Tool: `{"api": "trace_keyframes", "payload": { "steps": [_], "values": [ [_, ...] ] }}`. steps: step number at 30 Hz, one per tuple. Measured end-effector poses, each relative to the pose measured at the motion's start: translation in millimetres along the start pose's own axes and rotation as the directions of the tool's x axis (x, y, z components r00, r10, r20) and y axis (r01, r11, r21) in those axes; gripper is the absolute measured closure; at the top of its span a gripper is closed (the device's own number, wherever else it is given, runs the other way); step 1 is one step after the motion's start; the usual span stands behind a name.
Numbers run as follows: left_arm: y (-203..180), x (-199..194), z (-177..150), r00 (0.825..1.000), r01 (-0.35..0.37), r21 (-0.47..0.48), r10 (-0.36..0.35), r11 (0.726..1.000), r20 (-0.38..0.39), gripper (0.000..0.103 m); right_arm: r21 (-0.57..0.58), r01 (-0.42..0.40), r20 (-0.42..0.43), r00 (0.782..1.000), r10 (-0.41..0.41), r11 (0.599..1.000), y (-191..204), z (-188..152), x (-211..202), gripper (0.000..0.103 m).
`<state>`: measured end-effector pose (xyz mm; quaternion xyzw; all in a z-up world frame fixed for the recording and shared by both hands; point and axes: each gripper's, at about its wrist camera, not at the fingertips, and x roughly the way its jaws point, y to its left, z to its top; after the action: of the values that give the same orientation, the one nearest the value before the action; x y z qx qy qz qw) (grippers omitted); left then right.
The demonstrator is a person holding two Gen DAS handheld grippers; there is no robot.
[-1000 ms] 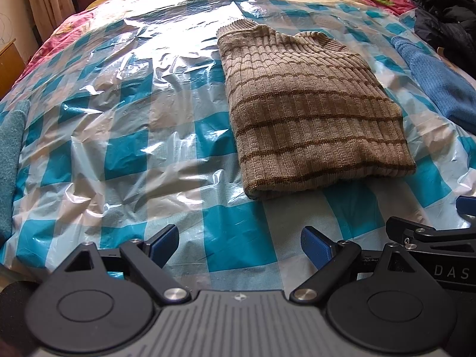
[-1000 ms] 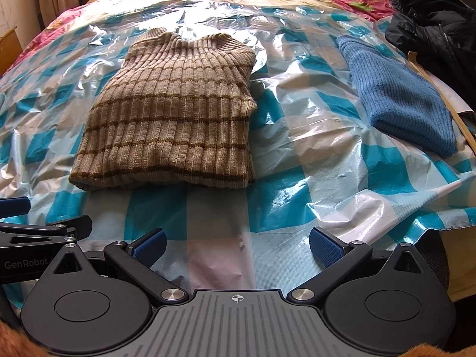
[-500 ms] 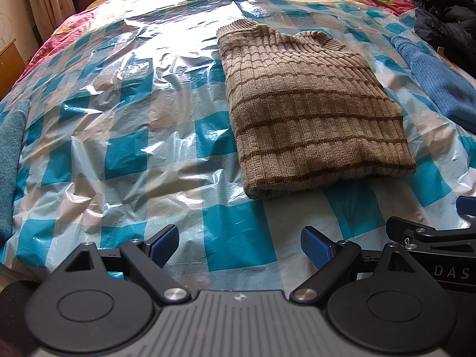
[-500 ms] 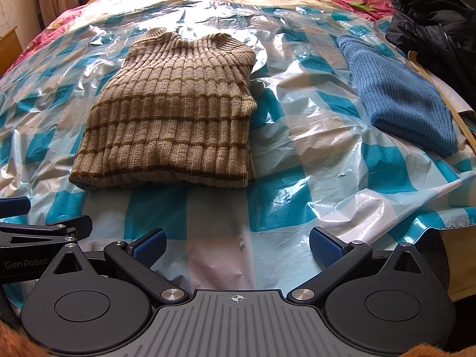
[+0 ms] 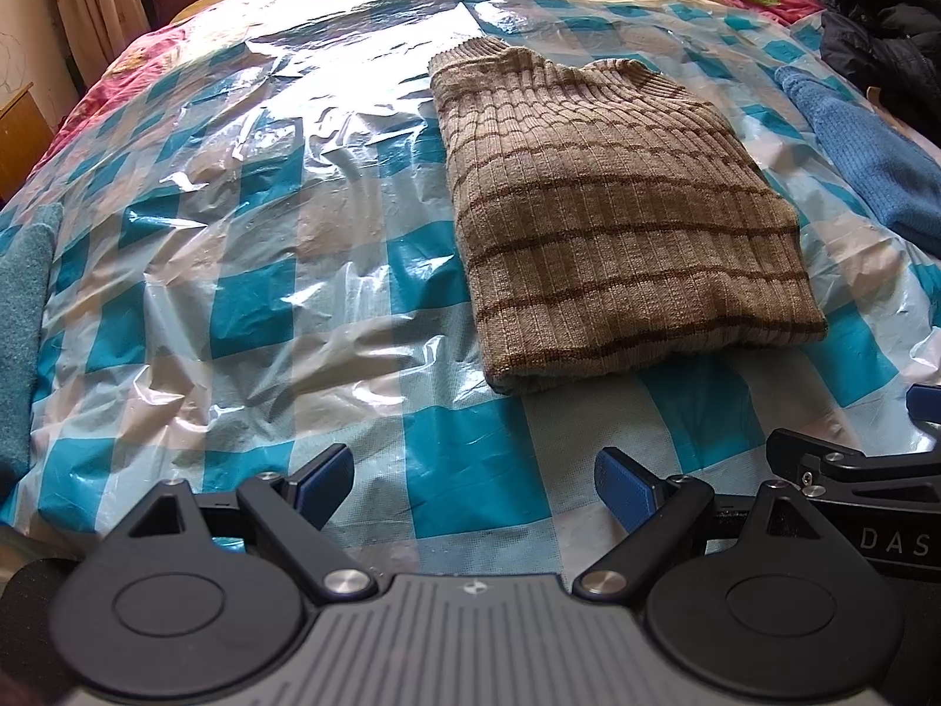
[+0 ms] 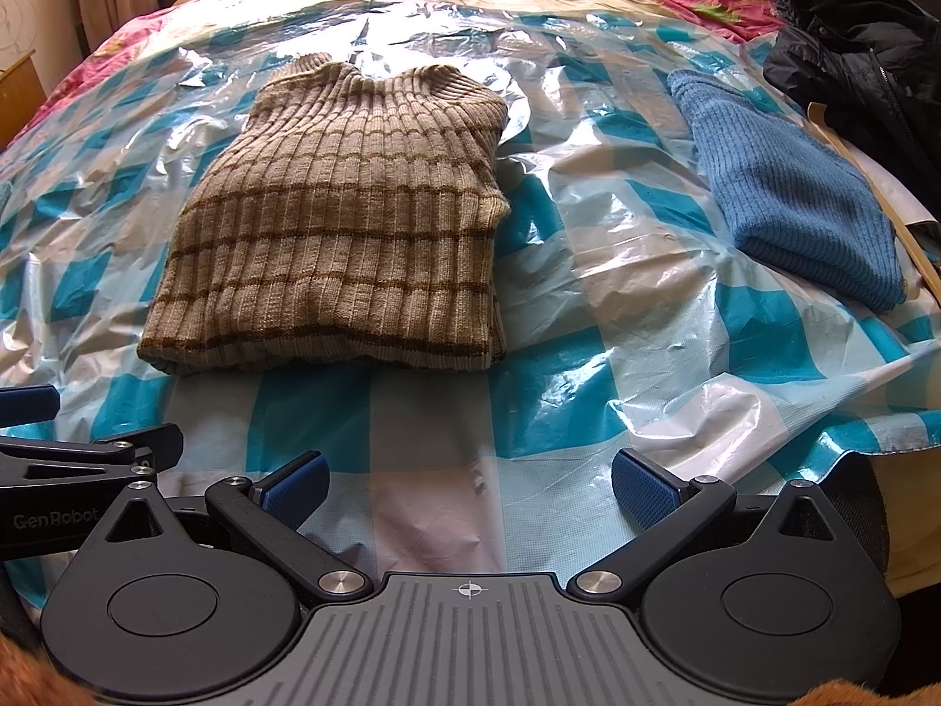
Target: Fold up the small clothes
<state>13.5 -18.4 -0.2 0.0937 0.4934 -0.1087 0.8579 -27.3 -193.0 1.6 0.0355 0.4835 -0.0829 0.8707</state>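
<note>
A tan ribbed sweater with brown stripes (image 5: 617,223) lies folded into a rectangle on the blue-and-white checked plastic sheet (image 5: 264,306); it also shows in the right wrist view (image 6: 335,235). My left gripper (image 5: 473,485) is open and empty, held near the sheet's front edge, short of the sweater. My right gripper (image 6: 467,485) is open and empty, also short of the sweater's near edge. Each gripper shows at the edge of the other's view.
A folded blue knit garment (image 6: 788,194) lies to the right of the sweater. A black jacket (image 6: 870,59) sits at the far right. A teal garment (image 5: 23,317) lies at the left edge. The sheet's right front corner (image 6: 853,412) hangs over the bed edge.
</note>
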Motion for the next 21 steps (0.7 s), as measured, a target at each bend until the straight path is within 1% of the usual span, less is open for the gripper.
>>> {"api": "trace_keyframes", "payload": {
  "steps": [21],
  "values": [
    [-0.4, 0.8, 1.3, 1.000, 0.007, -0.003, -0.007, 1.000, -0.009, 0.010, 0.000, 0.000, 0.000, 1.000, 0.000, 1.000, 0.1, 1.0, -0.5, 0.000]
  ]
}}
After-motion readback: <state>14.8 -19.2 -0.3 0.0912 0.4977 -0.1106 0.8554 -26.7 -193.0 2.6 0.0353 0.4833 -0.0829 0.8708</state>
